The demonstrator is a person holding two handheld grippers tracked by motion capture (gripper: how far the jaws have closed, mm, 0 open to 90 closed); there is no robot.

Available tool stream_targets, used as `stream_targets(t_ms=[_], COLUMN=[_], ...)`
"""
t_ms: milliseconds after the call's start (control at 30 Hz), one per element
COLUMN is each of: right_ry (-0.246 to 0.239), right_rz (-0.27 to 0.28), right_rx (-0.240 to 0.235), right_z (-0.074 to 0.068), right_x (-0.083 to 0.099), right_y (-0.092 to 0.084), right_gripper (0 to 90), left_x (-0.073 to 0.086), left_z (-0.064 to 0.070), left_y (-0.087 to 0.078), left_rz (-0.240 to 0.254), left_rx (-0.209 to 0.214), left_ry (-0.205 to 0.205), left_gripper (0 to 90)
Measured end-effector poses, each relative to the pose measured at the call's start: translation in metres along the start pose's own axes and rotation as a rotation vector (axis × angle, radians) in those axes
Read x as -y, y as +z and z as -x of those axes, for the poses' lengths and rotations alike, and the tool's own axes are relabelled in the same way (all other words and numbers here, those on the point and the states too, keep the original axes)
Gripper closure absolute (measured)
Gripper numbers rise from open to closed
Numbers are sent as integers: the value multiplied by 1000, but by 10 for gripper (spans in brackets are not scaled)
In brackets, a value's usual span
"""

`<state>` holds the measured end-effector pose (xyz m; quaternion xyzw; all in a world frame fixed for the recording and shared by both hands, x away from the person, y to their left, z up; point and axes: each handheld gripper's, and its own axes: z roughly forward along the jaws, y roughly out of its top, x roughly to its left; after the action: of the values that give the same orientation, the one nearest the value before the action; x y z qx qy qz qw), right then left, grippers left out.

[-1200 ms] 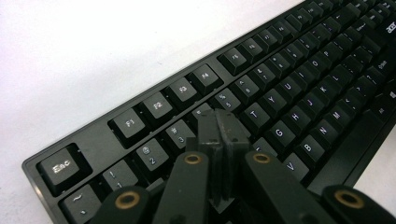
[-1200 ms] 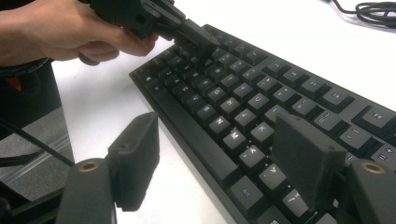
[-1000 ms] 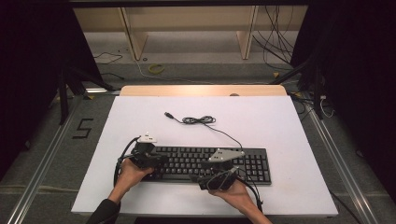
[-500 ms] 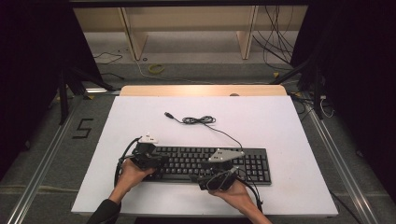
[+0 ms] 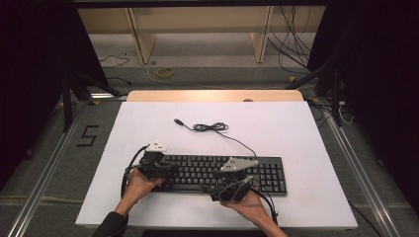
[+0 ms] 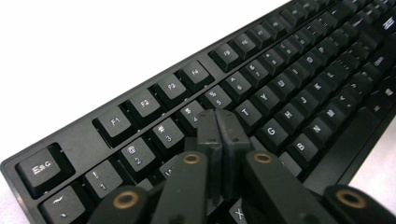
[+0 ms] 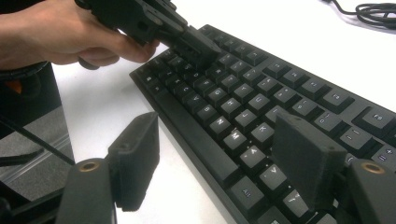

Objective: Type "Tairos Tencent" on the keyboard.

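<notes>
A black keyboard (image 5: 267, 173) lies across the near part of the white table (image 5: 296, 128). My left gripper (image 5: 170, 170) hovers over the keyboard's left end. In the left gripper view its tips (image 6: 217, 116) meet above the number and letter keys (image 6: 280, 84); the jaws have just been opening by a trace, look shut, and hold nothing. My right gripper (image 5: 211, 188) sits at the keyboard's front edge, pointing left. Its jaws (image 7: 215, 135) stand wide open, one pad (image 7: 135, 154) over bare table, the other (image 7: 303, 158) over the keys (image 7: 233, 102). The left gripper (image 7: 198, 46) shows beyond.
The keyboard's black cable (image 5: 210, 127) lies coiled behind it, its plug end (image 5: 178, 121) towards the back left. A wooden strip (image 5: 212, 95) runs along the table's far edge. Shelves and loose wires stand on the floor beyond.
</notes>
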<state>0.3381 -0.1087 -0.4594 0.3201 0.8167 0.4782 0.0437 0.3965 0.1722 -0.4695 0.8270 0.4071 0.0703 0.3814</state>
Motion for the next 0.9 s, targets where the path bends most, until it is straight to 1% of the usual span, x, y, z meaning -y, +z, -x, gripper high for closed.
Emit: stream_targets(t_ms=[133, 267, 467, 600, 700, 900], right_ry=[0, -1, -1, 0, -2, -1], right_rz=[2, 2, -4, -4, -4, -5], right_rx=[1, 2, 2, 4, 4, 2], right_z=[0, -1, -1, -1, -1, -1], right_x=[0, 0, -1, -1, -1, -2], right_y=[0, 0, 2, 3, 3, 4], right_gripper=[331, 331, 332, 332, 332, 332], left_x=[0, 0, 2, 3, 3, 4], left_z=[2, 2, 1, 1, 1, 2], left_y=[-4, -8, -13, -16, -20, -23], left_rz=[17, 35, 72, 93, 102, 112], left_rx=[19, 29, 51, 78, 76, 73], left_ry=[-2, -14, -31, -63, -76, -70], left_gripper=[859, 805, 696, 619, 604, 552])
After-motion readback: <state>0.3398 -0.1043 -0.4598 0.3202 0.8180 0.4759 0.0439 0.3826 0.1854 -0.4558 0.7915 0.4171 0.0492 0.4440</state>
